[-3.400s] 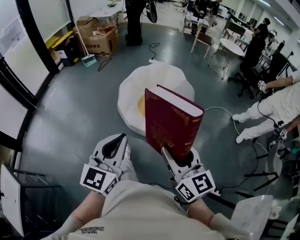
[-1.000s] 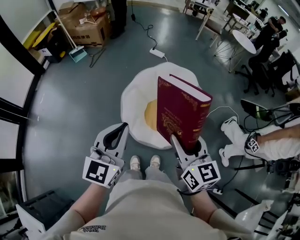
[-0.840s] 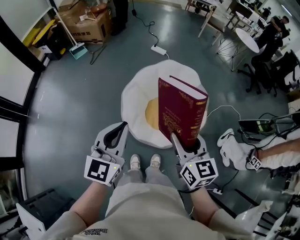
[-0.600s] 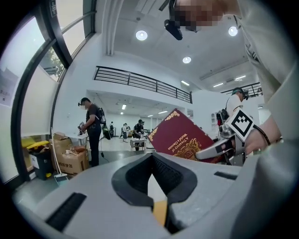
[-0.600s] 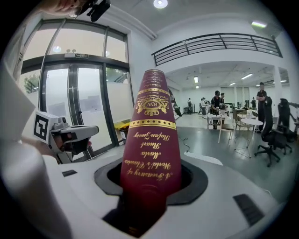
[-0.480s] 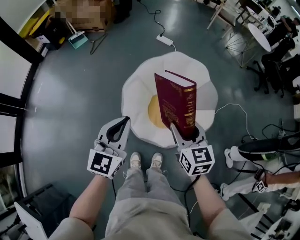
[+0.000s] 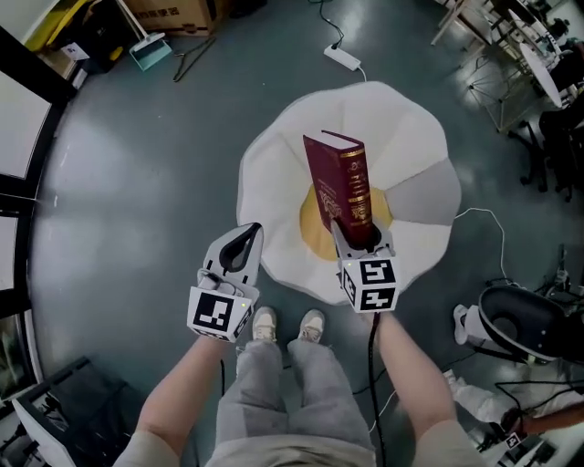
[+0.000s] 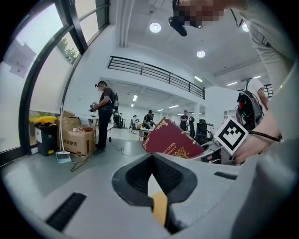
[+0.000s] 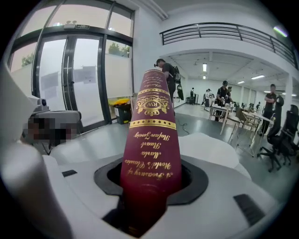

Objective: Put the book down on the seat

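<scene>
A thick dark red book (image 7: 338,182) with gold lettering on its spine stands upright in my right gripper (image 7: 354,233), which is shut on its lower end. In the head view the book hangs over the yellow centre of the seat (image 7: 274,173), a white floor cushion shaped like a fried egg. The right gripper view looks up the spine of the book (image 9: 152,126) from my right gripper (image 9: 150,184), with the white seat (image 9: 208,144) behind. My left gripper (image 7: 248,230) is shut and holds nothing, at the seat's near left edge. From my left gripper (image 8: 152,158) the book (image 8: 170,140) shows at the right.
My feet (image 7: 287,324) stand just short of the seat. A power strip (image 7: 344,57) and cable lie beyond it, with a dustpan (image 7: 146,50) and a cardboard box (image 7: 169,11) at the far left. A black chair (image 7: 516,319) is at the right. A person (image 8: 105,116) stands far off.
Both grippers and the book have come down and forward over the seat. The book now shows me its spine, over the yellow centre. The left gripper stayed shut.
</scene>
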The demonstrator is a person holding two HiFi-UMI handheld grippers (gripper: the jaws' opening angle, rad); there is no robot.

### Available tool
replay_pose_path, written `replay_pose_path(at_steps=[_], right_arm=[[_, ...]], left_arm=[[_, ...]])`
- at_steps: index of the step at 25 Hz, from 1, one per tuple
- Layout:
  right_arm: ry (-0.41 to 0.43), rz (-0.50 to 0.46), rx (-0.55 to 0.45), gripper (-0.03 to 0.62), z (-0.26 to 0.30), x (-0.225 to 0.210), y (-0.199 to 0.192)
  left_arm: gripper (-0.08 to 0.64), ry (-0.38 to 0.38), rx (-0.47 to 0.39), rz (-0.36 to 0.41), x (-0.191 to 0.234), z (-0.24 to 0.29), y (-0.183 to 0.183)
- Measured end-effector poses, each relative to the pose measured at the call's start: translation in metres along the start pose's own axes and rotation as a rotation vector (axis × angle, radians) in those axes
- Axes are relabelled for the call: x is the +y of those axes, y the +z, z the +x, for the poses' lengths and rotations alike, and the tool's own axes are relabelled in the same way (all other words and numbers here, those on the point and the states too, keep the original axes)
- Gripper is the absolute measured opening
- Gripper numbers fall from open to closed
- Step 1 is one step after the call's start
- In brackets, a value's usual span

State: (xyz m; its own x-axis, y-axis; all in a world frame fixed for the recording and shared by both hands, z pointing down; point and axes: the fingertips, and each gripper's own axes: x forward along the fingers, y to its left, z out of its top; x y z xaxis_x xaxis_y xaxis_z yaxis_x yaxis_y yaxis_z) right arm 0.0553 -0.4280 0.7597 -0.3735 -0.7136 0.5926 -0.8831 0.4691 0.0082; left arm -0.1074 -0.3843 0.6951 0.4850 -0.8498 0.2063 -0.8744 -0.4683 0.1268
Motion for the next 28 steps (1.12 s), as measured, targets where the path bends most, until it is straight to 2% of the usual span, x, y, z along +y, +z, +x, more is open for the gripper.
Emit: replay_pose_path(at_steps=[7, 12, 16, 19, 23, 28], right_arm=[[-0.002, -0.062, 0.068, 0.206, 0.107, -0.002, -0.097], [-0.049, -0.119, 0.136, 0.206, 0.173, -0.016, -0.168], [-0.048, -0.177, 0.193, 0.206, 0.217, -0.014, -0.218], [-0.049, -0.241, 0.237, 0.209, 0.241, -0.002, -0.250], [-0.031, -0.279, 0.252, 0.222, 0.252, 0.026, -0.278], [0.084, -0.338, 0.289, 0.328, 0.247, 0.072, -0.301]], left_arm=[[0.003, 0.011, 0.056, -0.026, 0.021, 0.045, -0.125], [0.004, 0.012, 0.123, -0.043, 0.032, 0.072, -0.213], [0.003, 0.019, 0.160, -0.071, 0.035, 0.082, -0.268], [0.005, 0.024, 0.180, -0.091, 0.036, 0.081, -0.294], [0.003, 0.021, 0.197, -0.103, 0.036, 0.077, -0.309], [0.003, 0.014, 0.212, -0.123, 0.035, 0.071, -0.306]])
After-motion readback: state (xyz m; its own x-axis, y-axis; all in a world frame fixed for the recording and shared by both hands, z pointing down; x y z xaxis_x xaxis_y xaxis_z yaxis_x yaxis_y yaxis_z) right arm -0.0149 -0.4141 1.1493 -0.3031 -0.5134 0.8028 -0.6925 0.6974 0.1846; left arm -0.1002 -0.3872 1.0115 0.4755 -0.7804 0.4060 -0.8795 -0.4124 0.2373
